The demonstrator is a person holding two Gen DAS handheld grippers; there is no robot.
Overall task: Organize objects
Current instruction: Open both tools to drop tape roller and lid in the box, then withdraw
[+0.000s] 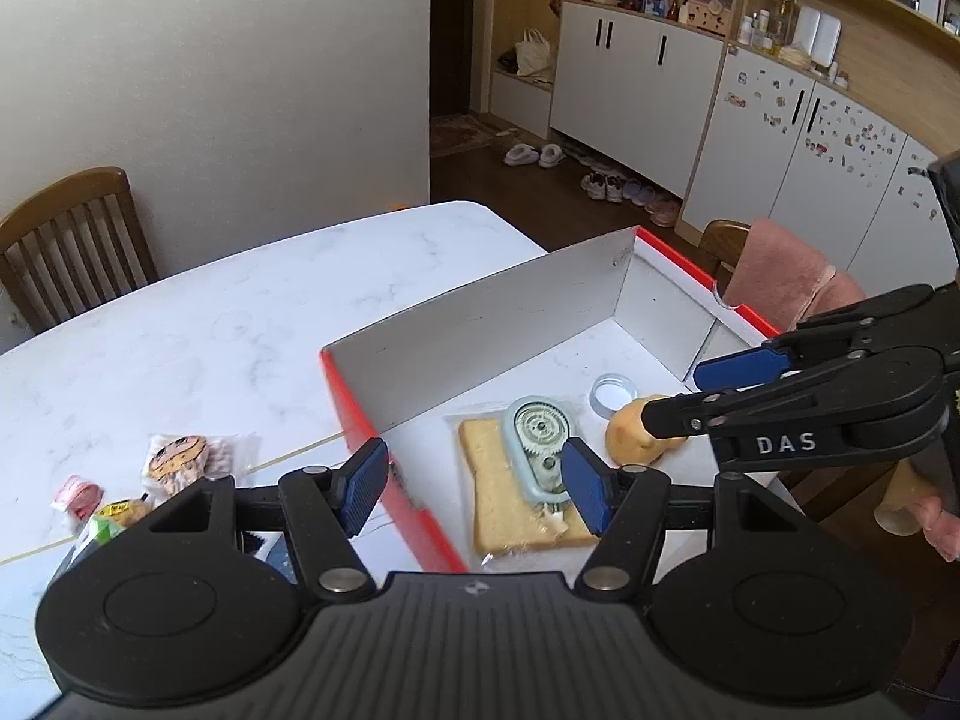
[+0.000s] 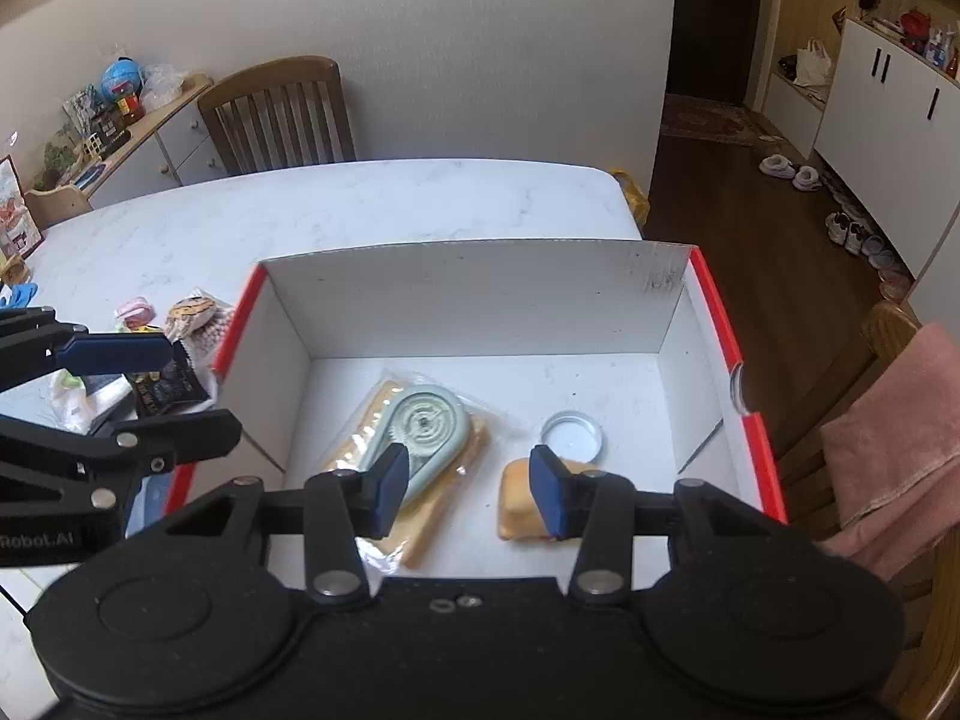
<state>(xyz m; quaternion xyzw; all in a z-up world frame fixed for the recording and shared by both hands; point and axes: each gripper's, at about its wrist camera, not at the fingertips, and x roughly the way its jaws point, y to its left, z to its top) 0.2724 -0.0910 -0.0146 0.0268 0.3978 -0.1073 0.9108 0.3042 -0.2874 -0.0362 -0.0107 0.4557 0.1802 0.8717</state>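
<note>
Red-edged cardboard box [image 2: 717, 324] sat open on the white marble desk [image 2: 360, 204]. Inside lay a bagged slice of bread [image 1: 510, 510] with a pale-green correction tape dispenser [image 2: 423, 429] on top, a round metal lid [image 2: 571, 435] and a yellow object, possibly a soft toy [image 2: 519, 501]. Left hand-held gripper [image 1: 474, 489] was spread above the box's near left wall, gripping nothing. Right hand-held gripper [image 2: 468, 489] hung over the box interior, jaws moderately apart and empty. Snack packets [image 1: 186, 459] lay on the desk left of the box.
</note>
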